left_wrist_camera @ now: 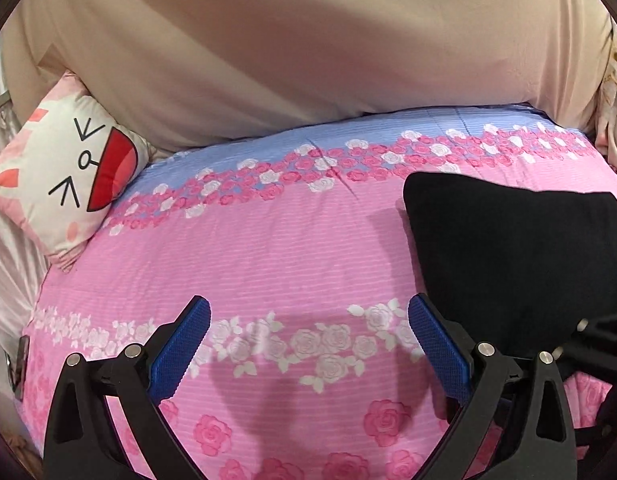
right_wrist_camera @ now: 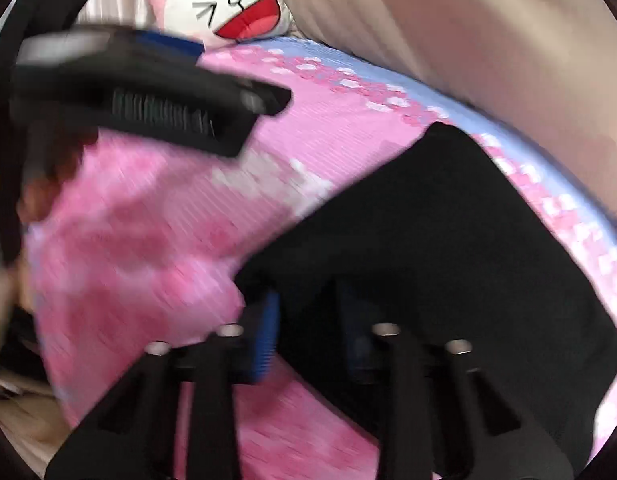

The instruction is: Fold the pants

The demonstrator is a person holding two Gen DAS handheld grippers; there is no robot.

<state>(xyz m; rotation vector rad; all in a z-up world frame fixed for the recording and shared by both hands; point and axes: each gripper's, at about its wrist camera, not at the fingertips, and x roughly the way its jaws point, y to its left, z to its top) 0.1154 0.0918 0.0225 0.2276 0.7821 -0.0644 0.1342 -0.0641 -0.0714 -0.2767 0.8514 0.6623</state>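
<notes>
pants (left_wrist_camera: 516,256) folded compact, right of frame on bed (left_wrist_camera: 268,248) | left gripper (left_wrist_camera: 308,344) jaws released, empty | right gripper (right_wrist_camera: 308,328) jaws narrowed over pants, grasp unclear | near done

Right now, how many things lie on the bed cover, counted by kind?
Black pants: 1
Cat-face pillow, at the cover's edge: 1
Total: 2

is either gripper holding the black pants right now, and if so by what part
The left gripper is open over the pink bedspread, holding nothing. The right gripper sits at the near edge of the black pants, but blur hides whether it pinches them.
</notes>
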